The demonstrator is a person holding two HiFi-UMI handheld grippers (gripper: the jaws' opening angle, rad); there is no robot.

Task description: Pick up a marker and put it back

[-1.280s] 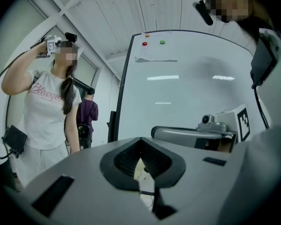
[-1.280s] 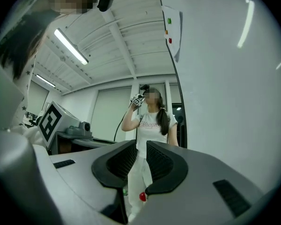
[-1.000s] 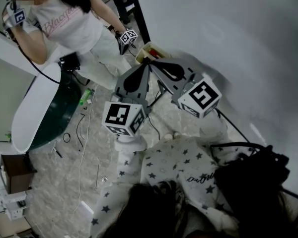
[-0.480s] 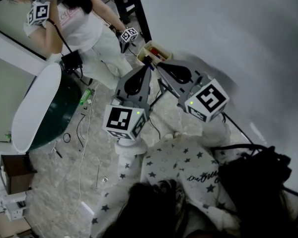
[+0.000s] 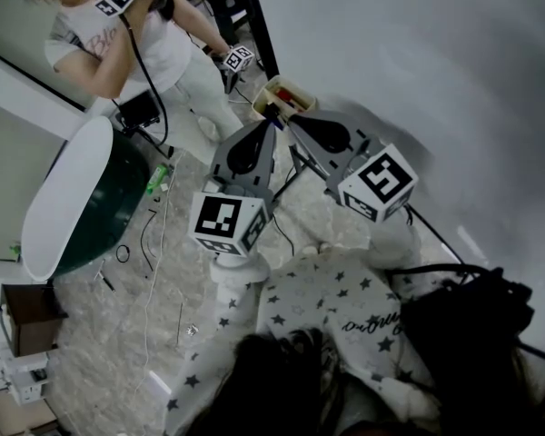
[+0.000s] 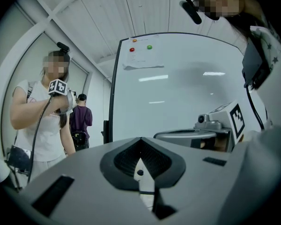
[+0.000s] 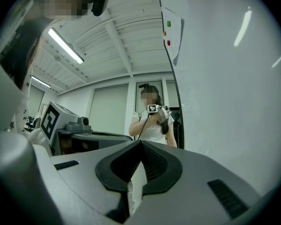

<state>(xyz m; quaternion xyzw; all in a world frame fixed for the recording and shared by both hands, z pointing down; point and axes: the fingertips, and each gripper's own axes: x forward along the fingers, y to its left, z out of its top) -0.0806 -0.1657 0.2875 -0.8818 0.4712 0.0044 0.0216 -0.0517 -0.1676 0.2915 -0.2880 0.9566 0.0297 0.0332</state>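
Observation:
A small open box (image 5: 282,93) hangs at the whiteboard's (image 5: 418,53) lower edge, with a red marker (image 5: 290,101) and dark ones in it. My left gripper (image 5: 271,123) and right gripper (image 5: 289,122) are held side by side just below that box, tips pointing at it. Both are shut with nothing between the jaws. In the left gripper view the jaws (image 6: 141,138) meet at the tip in front of the whiteboard (image 6: 178,93). The right gripper view shows its jaws (image 7: 140,142) closed too, empty. No marker shows in either gripper view.
Another person (image 5: 118,44) stands to the left, holding grippers with marker cubes, one raised near the head. A green round table (image 5: 82,198) with a white rim, cables on the marble floor (image 5: 154,289) and a dark stand (image 5: 236,7) lie beyond. A black bag (image 5: 463,325) sits at my lower right.
My right gripper shifted slightly to the right, then both held still. The other person lifted a gripper up and across toward the head.

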